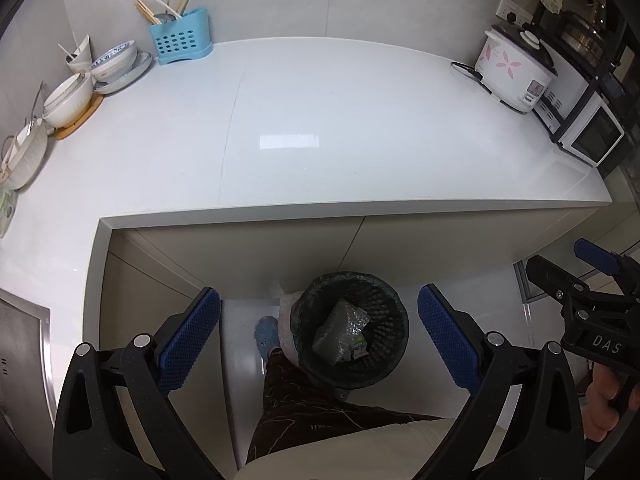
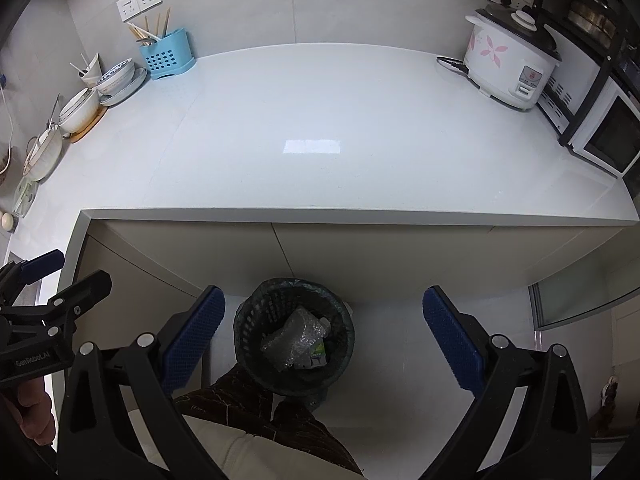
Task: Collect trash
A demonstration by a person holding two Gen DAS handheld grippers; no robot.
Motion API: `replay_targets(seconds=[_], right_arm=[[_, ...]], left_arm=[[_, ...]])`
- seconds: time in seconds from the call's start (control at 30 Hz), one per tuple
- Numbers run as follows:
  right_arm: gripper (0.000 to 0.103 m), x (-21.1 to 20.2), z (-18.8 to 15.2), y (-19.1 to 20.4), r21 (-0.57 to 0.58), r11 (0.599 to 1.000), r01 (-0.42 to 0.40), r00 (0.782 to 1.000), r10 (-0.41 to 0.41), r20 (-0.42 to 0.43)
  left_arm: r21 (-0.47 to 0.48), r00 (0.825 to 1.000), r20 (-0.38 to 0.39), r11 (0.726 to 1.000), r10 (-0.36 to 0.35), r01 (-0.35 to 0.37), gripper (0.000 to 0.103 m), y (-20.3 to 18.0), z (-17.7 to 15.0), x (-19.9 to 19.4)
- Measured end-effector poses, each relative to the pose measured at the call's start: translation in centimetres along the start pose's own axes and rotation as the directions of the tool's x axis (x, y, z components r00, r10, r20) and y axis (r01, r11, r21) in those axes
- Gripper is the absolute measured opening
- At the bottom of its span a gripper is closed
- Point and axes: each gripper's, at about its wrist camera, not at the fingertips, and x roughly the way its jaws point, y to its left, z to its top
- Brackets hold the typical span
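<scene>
Crumpled clear plastic wrap (image 1: 341, 328) lies in the black mesh waste bin (image 1: 352, 376), with a small green-and-white carton scrap (image 1: 360, 347) touching its lower right edge. In the left wrist view the wrap's long axis runs top to bottom, narrow end toward the cabinet; in the right wrist view the same wad (image 2: 294, 338) lies more on a diagonal, upper right to lower left. The bin (image 2: 256, 320) is lined with a dark bag, stands upright on the pale floor just in front of the cabinet fronts, mouth up.

Left gripper (image 1: 319, 338): jaws wide apart, nothing between the blue pads (image 1: 188, 344), bin seen below in the gap. Right gripper (image 2: 324, 340): jaws likewise spread, nothing held, bin below and left of centre in the gap. Each gripper shows at the edge of the other's view, held side by side.

Person's dark patterned trouser leg (image 1: 304, 404) beside the bin; blue shoe (image 1: 266, 334) on the floor to its left.

White countertop (image 1: 320, 128) above. Along its left edge: stacked bowls (image 1: 114, 66). At the back: blue utensil caddy (image 1: 180, 38) with chopsticks. Right: flowered rice cooker (image 1: 514, 70), then a white microwave (image 1: 592, 134).
</scene>
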Motion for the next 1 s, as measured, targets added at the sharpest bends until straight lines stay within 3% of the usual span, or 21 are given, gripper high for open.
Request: replay_targets(seconds=[1.0], right_arm=[[0.095,0.73,-0.47,0.35,0.006,1.0,-0.027,0.999,0.027,-0.038]], left_arm=[[-0.013,0.999,-0.01,0.999,0.038,-0.038,0.097,0.69,0.14,0.57]])
